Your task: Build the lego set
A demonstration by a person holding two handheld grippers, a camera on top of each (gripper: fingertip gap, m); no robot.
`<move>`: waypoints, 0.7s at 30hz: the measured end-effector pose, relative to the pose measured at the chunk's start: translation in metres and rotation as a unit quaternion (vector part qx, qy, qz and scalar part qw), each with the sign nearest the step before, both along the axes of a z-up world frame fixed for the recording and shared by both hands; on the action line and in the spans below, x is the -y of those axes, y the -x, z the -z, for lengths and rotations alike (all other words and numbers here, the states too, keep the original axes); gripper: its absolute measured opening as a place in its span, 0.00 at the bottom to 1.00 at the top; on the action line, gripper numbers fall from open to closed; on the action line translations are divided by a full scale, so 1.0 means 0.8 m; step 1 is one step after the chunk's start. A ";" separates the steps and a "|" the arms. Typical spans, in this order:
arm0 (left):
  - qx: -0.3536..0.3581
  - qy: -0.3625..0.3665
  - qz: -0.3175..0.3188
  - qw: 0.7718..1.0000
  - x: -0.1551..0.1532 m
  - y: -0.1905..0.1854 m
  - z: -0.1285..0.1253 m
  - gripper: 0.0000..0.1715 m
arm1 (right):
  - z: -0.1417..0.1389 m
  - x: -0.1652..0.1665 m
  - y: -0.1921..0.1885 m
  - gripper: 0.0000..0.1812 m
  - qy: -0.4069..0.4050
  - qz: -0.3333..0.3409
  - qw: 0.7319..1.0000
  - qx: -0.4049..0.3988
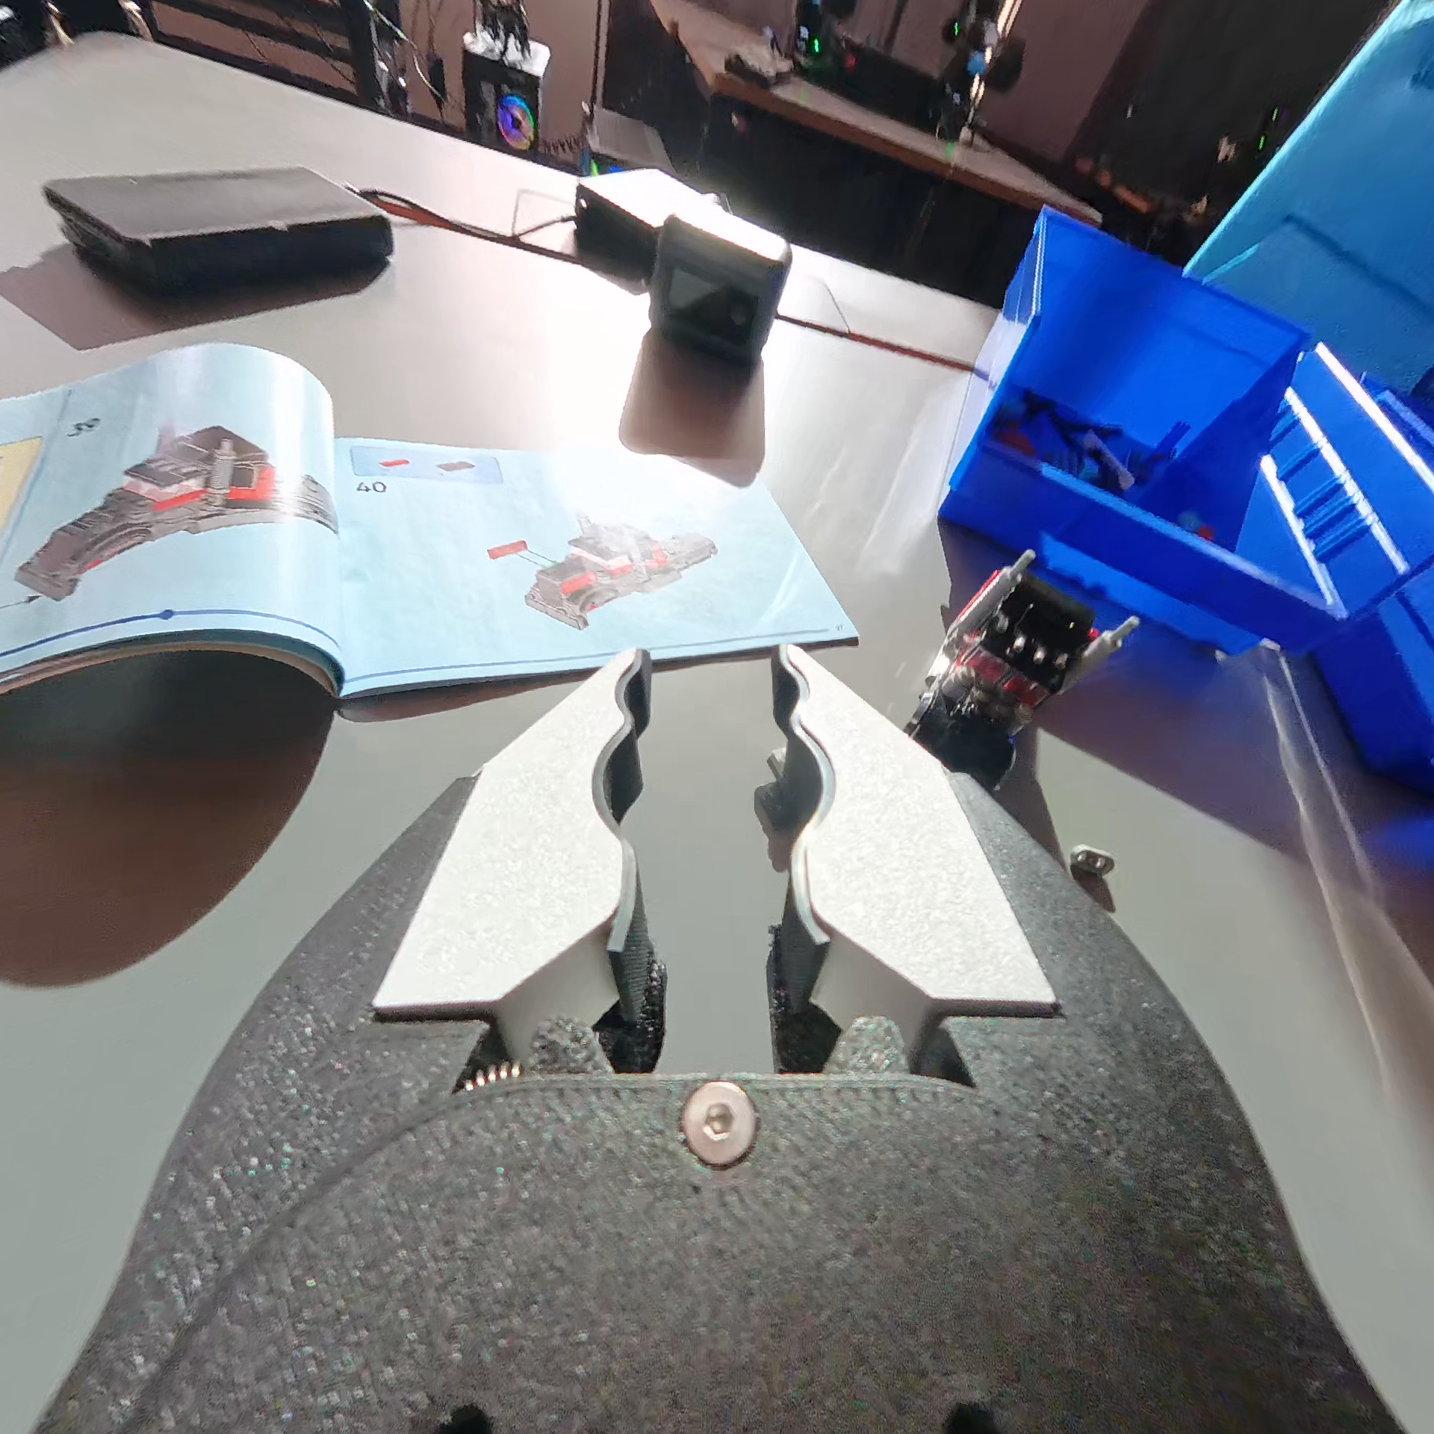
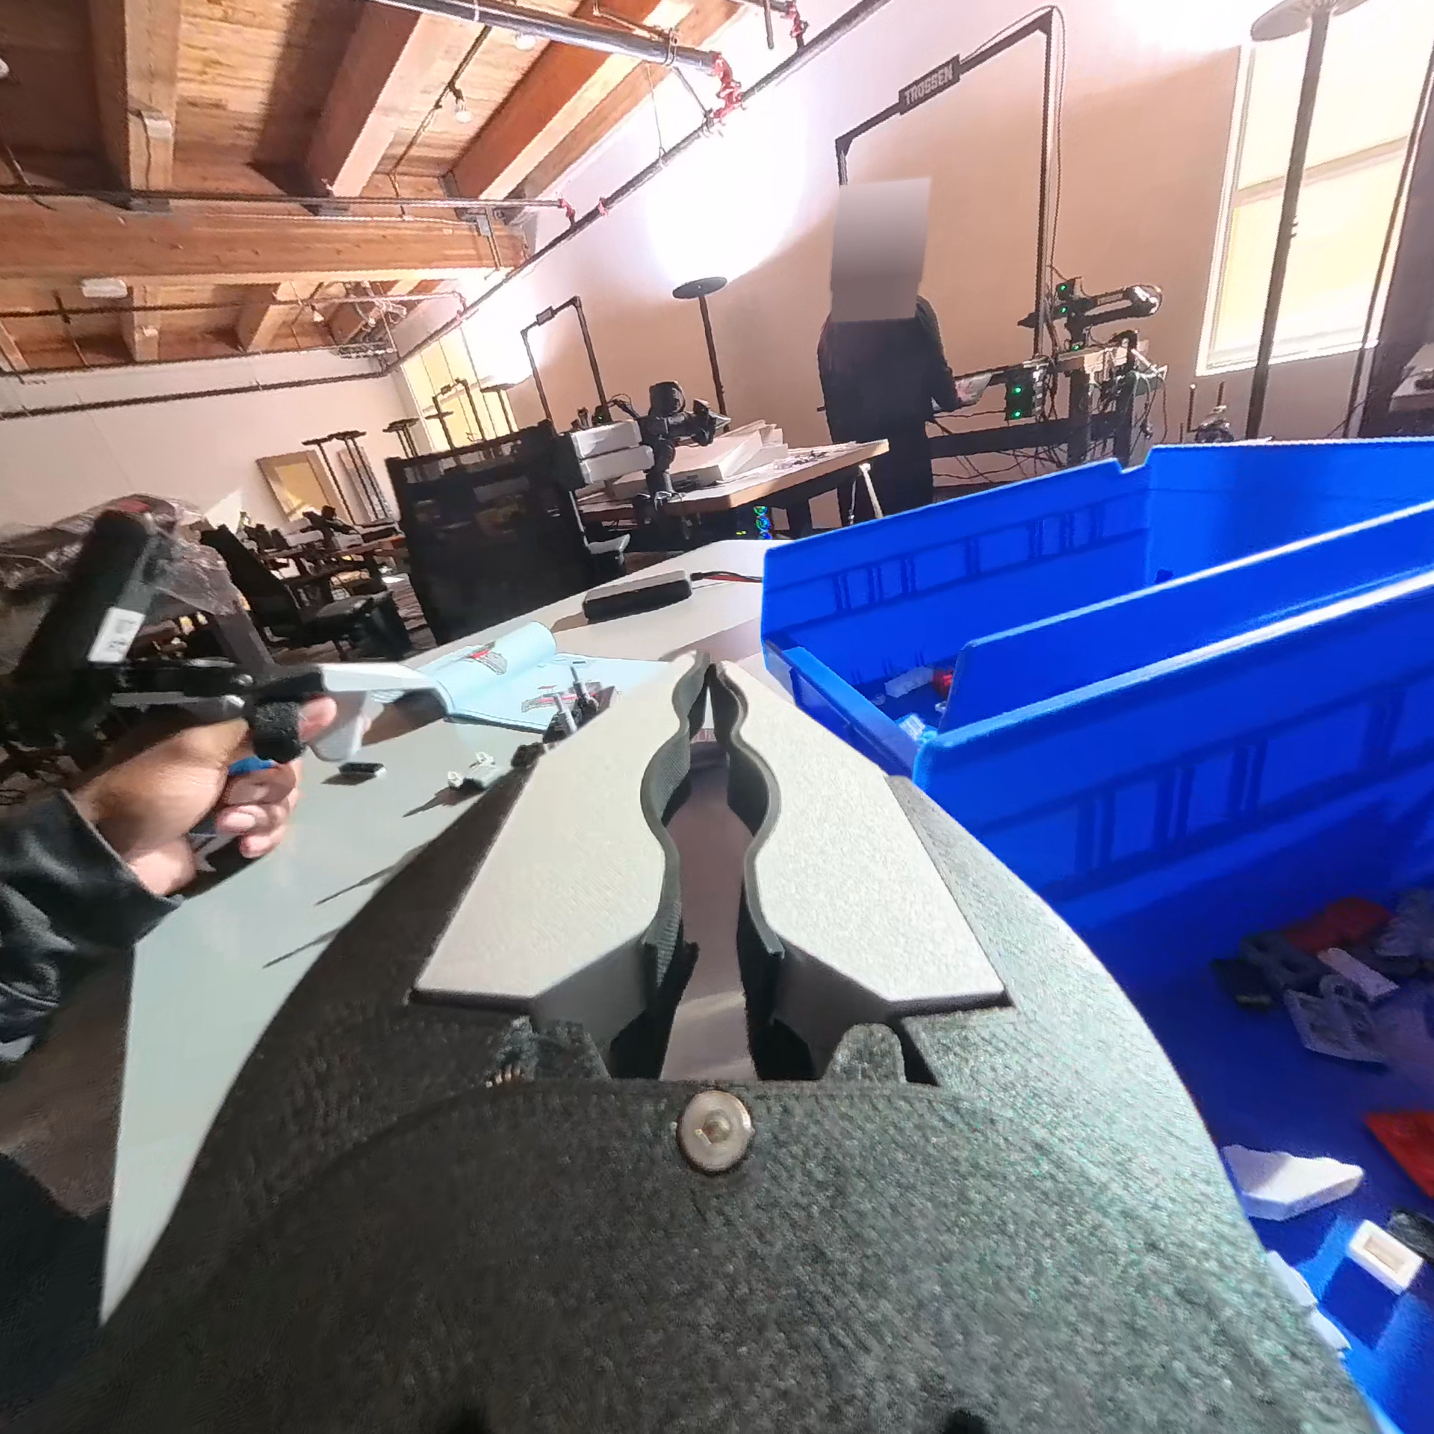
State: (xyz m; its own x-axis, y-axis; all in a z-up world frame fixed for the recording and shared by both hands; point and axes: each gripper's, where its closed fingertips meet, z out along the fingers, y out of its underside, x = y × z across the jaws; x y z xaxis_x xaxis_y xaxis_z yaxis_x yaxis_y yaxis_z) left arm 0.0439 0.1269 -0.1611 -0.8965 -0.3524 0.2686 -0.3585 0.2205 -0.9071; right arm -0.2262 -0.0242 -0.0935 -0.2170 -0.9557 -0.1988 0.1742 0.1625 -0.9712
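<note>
Left gripper (image 1: 710, 675) parted, empty, near lego truck (image 1: 1001, 667); right gripper (image 2: 714, 675) nearly closed, empty, beside blue bin (image 2: 1047, 559).

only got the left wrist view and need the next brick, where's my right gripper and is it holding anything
observer: the right gripper is beside the blue bins, fingers shut, nothing between them.
operator: any pieces in the bin closest to it
observer: yes, the near bin holds loose pieces in red, grey and white.
</note>
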 end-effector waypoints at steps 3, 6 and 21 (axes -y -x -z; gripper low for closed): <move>-0.010 0.033 -0.005 0.999 -0.008 0.001 -0.014 0.18 | -0.002 -0.006 0.001 0.00 0.030 0.013 0.999 -0.005; 0.005 0.040 -0.001 0.999 -0.020 0.001 -0.025 0.19 | 0.000 -0.008 0.013 0.00 0.022 0.026 0.999 -0.013; 0.055 0.073 -0.029 0.995 -0.040 -0.014 -0.034 0.32 | 0.012 0.002 0.074 0.19 -0.005 0.090 0.995 -0.047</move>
State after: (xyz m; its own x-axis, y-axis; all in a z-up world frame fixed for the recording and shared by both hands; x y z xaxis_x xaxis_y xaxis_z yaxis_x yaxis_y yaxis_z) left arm 0.0549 0.1592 -0.1343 -0.9030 -0.3682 0.2212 -0.2629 0.0663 -0.9625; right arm -0.2851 -0.0259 -0.1030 -0.4026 -0.8978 -0.1784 0.1105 0.1457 -0.9831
